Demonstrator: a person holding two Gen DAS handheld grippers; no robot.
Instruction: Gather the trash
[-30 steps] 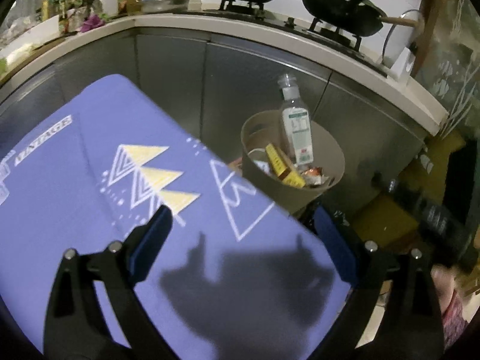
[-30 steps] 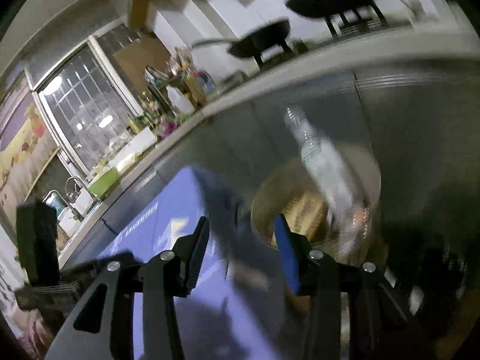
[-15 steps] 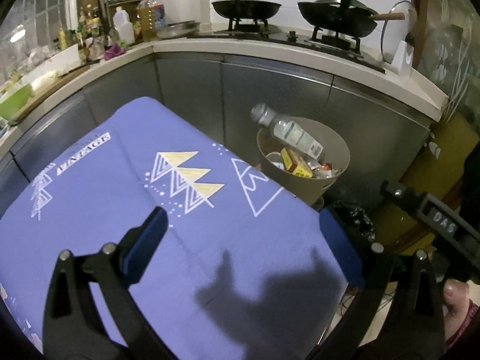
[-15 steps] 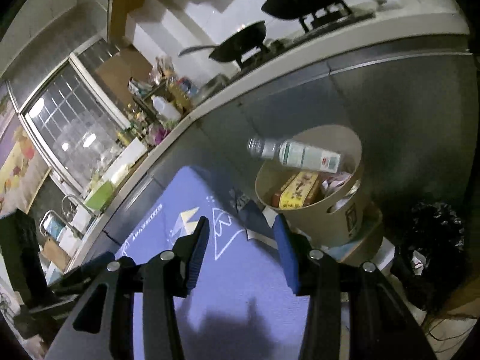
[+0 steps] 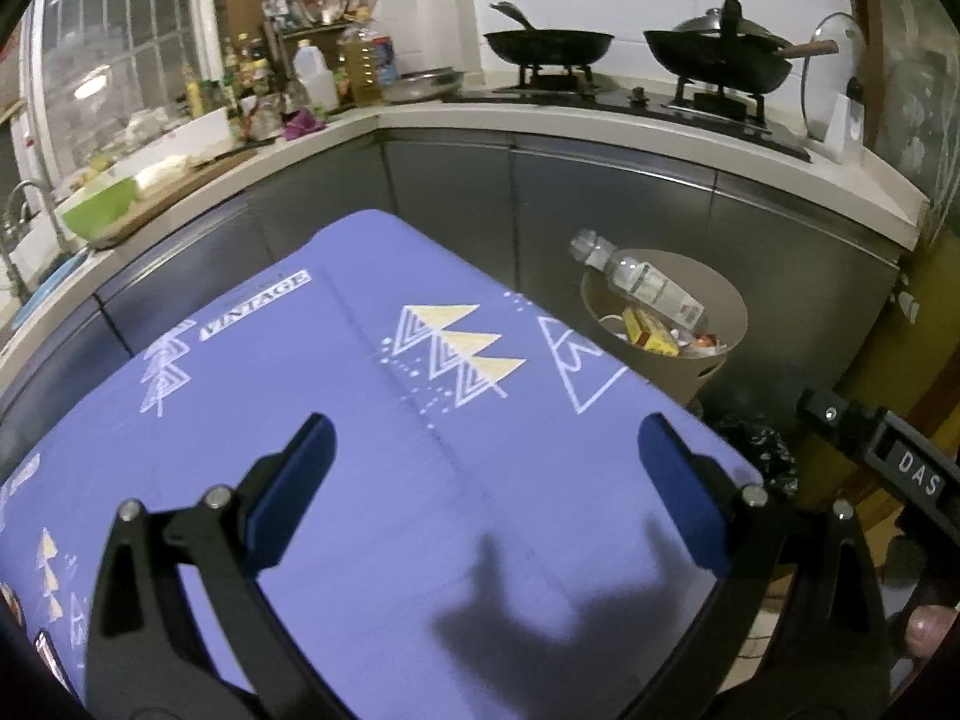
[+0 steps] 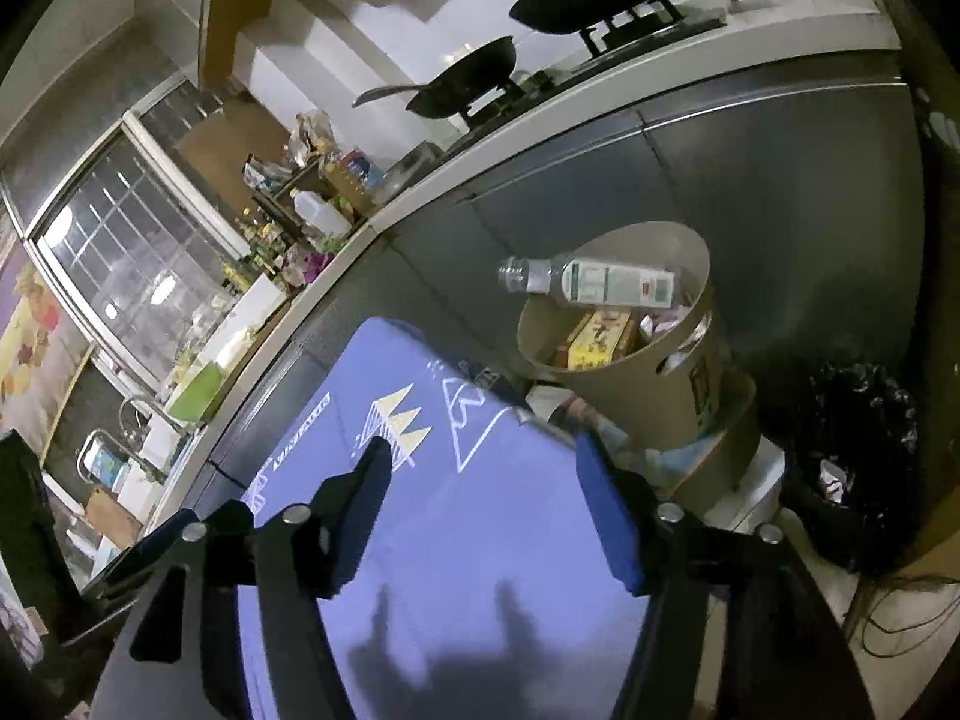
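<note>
A clear plastic bottle [image 5: 641, 282] [image 6: 591, 282] lies tilted across the rim of a beige trash bin [image 5: 696, 372] [image 6: 648, 396], which also holds a yellow box [image 5: 651, 333] [image 6: 594, 339] and wrappers. The bin stands on the floor past the far corner of a table under a purple cloth [image 5: 336, 408] [image 6: 432, 540]. My left gripper [image 5: 486, 450] hangs open above the cloth with nothing between its blue pads. My right gripper [image 6: 483, 462] is over the same cloth near the bin, its jaws opening and nothing between them.
Grey cabinets [image 5: 600, 204] under a white counter run behind the bin, with two black woks [image 5: 549, 48] on a stove. A black bag [image 6: 858, 450] lies on the floor right of the bin. Bottles and a green bowl [image 5: 99, 213] crowd the left counter.
The bottle tipped from upright to lying across the bin's rim. Both grippers drew back from the bin over the cloth. The right gripper's jaws widened.
</note>
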